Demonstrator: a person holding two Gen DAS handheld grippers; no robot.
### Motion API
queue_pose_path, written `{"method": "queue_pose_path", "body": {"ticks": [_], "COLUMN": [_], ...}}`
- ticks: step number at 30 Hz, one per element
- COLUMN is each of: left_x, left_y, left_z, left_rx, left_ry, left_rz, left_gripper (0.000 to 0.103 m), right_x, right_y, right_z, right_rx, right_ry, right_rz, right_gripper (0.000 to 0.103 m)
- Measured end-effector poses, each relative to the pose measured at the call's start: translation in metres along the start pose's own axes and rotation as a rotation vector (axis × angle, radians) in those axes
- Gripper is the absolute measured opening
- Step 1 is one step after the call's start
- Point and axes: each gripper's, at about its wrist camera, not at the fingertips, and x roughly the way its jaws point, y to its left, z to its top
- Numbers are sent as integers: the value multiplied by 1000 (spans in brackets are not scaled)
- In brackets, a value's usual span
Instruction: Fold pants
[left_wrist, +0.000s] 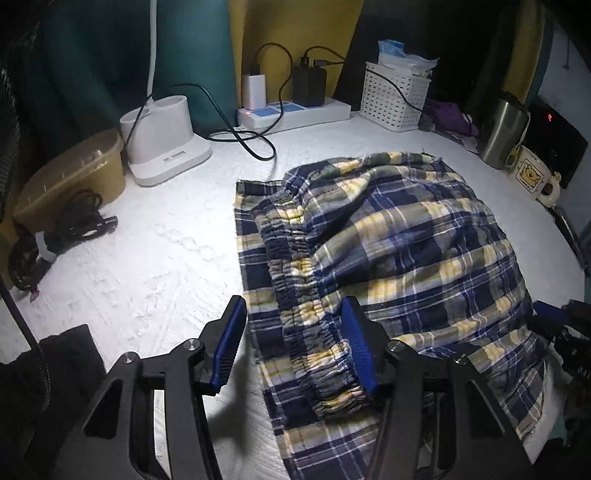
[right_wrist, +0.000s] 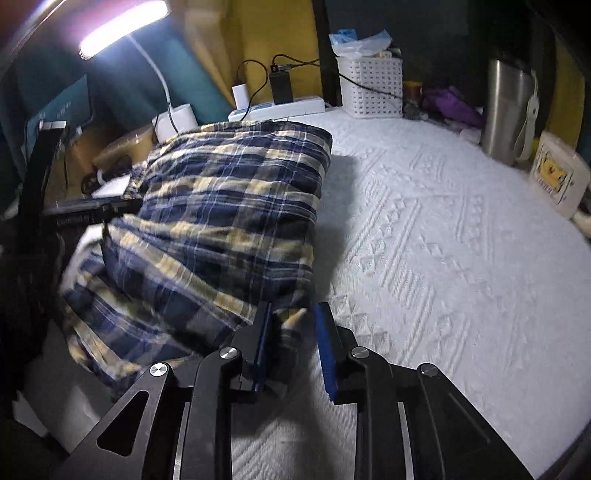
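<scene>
The plaid pants (left_wrist: 399, 243), navy, yellow and grey, lie folded in a bundle on the white textured cloth (left_wrist: 147, 266). Their gathered elastic waistband (left_wrist: 306, 295) runs toward my left gripper (left_wrist: 295, 317), which is open with its blue pads straddling the waistband. In the right wrist view the pants (right_wrist: 221, 206) lie at the left. My right gripper (right_wrist: 293, 317) is open at the bundle's near right corner, with a tip of cloth between the jaws. The right gripper also shows at the left wrist view's right edge (left_wrist: 554, 321).
At the back stand a white lamp base (left_wrist: 162, 140), a power strip with chargers (left_wrist: 291, 110), a white basket (left_wrist: 395, 96), a steel tumbler (left_wrist: 502, 133) and a mug (left_wrist: 532, 177). A tan box (left_wrist: 74, 177) and black cables (left_wrist: 62, 229) lie left.
</scene>
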Motion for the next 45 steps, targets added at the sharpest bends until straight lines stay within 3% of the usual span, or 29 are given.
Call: {"method": "queue_pose_path", "body": {"ticks": [5, 10, 14, 16, 18, 19, 26, 31, 45], "left_x": [-8, -38, -52, -54, -53, -51, -31, -23, -26], "left_y": [10, 16, 14, 8, 0, -5, -20, -26, -26], "left_z": [2, -1, -8, -10, -11, -11, -18, -25, -43], "left_rx": [-25, -71, -122, -131, -124, -119, -108, -63, -2], "left_ry": [-17, -57, -50, -48, -44, -36, 32, 67, 58], "left_rz": [44, 16, -52, -86, -96, -102, -113, -79, -39], "left_gripper": [53, 54, 54, 55, 59, 59, 59, 59, 61], "right_x": [-6, -15, -22, -24, -23, -22, -14, -2, 7], "right_y": [4, -1, -2, -2, -1, -1, 4, 8, 18], "right_z": [-8, -11, -4, 1, 6, 9, 22, 22, 2], "right_rx": [-8, 22, 22, 25, 29, 31, 19, 14, -42], "right_ry": [-10, 9, 3, -6, -12, -17, -28, -13, 2], "right_rz": [-44, -35, -28, -20, -11, -5, 7, 17, -27], "right_gripper": [25, 25, 26, 34, 62, 66, 66, 66, 66]}}
